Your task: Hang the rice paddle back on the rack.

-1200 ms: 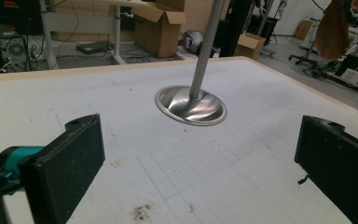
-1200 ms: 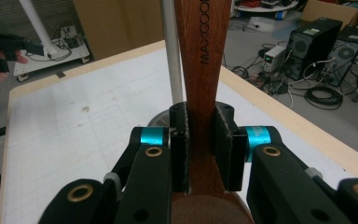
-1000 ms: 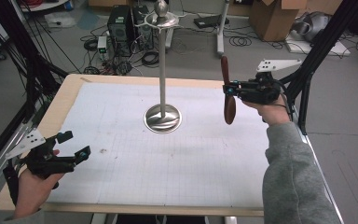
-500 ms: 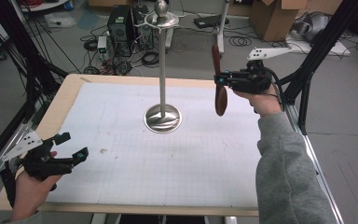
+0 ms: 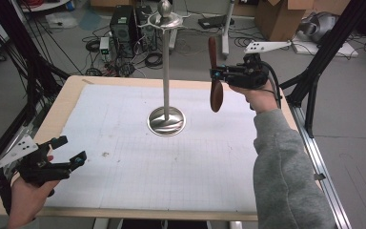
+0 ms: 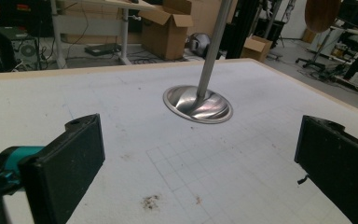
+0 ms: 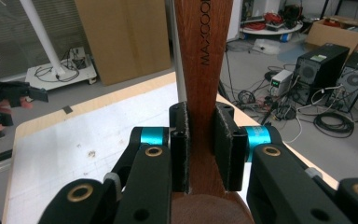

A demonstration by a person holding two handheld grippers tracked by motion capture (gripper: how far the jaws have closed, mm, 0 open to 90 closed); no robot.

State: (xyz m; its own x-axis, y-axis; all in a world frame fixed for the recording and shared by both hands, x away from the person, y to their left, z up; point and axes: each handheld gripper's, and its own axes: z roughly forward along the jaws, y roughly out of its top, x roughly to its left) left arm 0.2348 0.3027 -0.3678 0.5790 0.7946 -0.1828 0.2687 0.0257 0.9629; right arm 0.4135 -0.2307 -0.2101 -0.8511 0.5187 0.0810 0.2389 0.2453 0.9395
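Brown wooden spoon [image 5: 214,78], clamped upright in the right gripper [image 5: 219,74], has risen toward upper centre, nearing the steel stand [image 5: 166,71]; left gripper [image 5: 66,150] gapes.

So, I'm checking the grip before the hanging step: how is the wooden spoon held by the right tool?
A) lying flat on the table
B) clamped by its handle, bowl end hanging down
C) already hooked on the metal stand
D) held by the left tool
B: the right tool is shut on the handle of the wooden spoon, bowl end down, above the table and beside the metal stand.
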